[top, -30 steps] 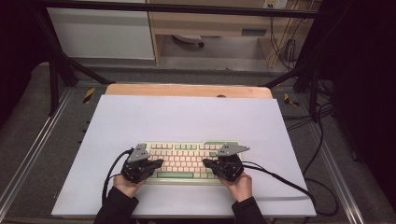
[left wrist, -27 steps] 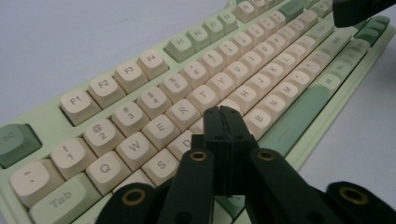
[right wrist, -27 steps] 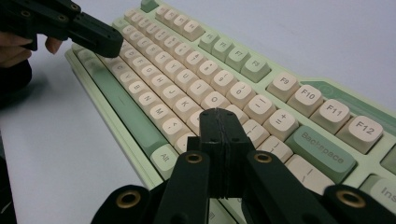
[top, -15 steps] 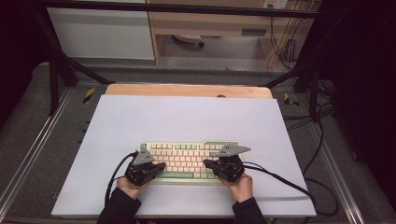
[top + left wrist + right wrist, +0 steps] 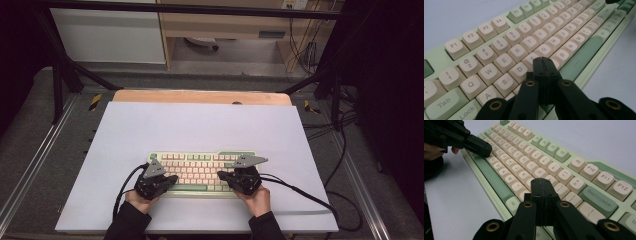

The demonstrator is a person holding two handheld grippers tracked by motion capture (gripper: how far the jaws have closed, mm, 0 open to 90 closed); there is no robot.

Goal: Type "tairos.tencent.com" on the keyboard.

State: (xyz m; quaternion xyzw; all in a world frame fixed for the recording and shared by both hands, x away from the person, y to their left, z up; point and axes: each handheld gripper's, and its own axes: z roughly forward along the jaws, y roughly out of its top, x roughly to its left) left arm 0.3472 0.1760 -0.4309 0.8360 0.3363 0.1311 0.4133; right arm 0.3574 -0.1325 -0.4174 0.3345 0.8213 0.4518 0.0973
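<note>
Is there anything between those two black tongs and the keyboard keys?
Nothing visible. Both the left tongs and the right tongs are shut, with their tips right above the keys of the keyboard.

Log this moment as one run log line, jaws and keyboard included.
left gripper: jaws shut, tip over keys | right gripper: jaws shut, tip over keys | keyboard: flat on white mat

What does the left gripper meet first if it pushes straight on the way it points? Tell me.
Most likely the keyboard. The left gripper, its jaws shut, points down and forward over the letter rows. Its tip sits over the keys just right of D, probably F or the row below; whether it already touches a keycap is unclear.
</note>
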